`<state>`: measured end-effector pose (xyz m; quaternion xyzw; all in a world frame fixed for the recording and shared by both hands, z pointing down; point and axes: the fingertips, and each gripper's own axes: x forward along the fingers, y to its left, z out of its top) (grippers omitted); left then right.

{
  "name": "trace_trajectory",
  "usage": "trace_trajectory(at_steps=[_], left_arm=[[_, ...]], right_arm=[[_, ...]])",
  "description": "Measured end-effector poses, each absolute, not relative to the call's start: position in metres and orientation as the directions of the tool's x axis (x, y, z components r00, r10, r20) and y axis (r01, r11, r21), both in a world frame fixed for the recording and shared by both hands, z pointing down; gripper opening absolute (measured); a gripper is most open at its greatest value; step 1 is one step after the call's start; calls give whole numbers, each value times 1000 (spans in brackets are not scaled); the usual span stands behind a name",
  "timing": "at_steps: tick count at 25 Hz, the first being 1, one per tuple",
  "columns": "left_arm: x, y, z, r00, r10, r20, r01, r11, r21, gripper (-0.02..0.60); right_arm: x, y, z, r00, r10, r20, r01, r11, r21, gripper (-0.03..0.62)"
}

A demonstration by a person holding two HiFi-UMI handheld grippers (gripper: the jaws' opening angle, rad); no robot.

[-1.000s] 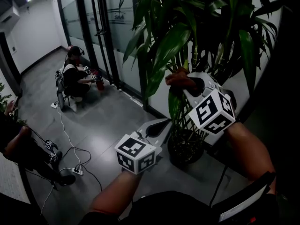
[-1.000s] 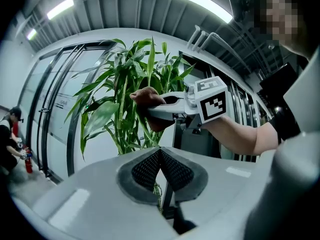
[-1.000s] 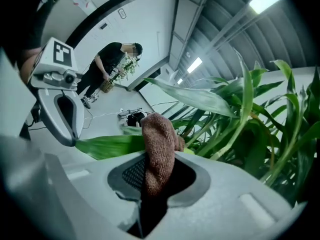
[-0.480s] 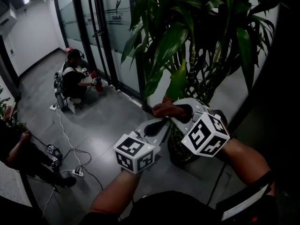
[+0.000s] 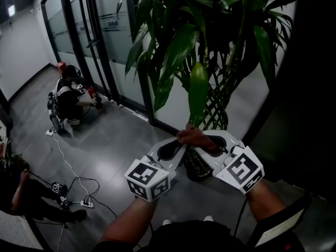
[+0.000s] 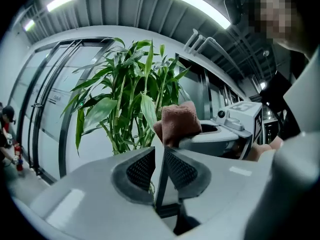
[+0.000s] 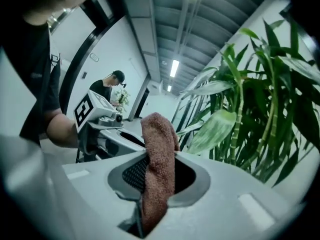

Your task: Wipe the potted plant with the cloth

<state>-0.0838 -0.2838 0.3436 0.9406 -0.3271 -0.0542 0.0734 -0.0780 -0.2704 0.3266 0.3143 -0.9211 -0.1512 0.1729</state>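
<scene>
Two claws meet below the tall green potted plant (image 5: 210, 35): the right claw (image 5: 190, 142), nearer, clamps the brown terry cloth (image 7: 159, 164) just under a drooping upright leaf (image 5: 198, 91), while the left claw (image 6: 158, 151), empty, has just been opening narrowly.

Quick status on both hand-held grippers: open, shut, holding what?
Left hand-held gripper: open, its jaws have just been opening, nothing between them.
Right hand-held gripper: shut on the brown cloth.
</scene>
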Motion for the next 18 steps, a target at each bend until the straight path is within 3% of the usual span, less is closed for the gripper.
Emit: trace_trajectory(at_steps=[5,8,12,18], left_arm=[[-86,-262,368,832,-550,-72,-512,-812,280,18],[-84,-246,393,850,-527,-18,-499,-815,295,18],[-81,-210,419,842,-538,30,-520,-796,309,17],[-77,-131,417,786,-618,2,-587,-745,317,17]], right_arm=[[-41,-248,369,-671,-717,187,-697,696,170,61],[-18,-227,389,-619,-763,185,-766,639,71,61],[9,-184,418,-576,-787,222,-801,597,38,61],[42,-94,435,-577,-782,237,-802,597,18,61]])
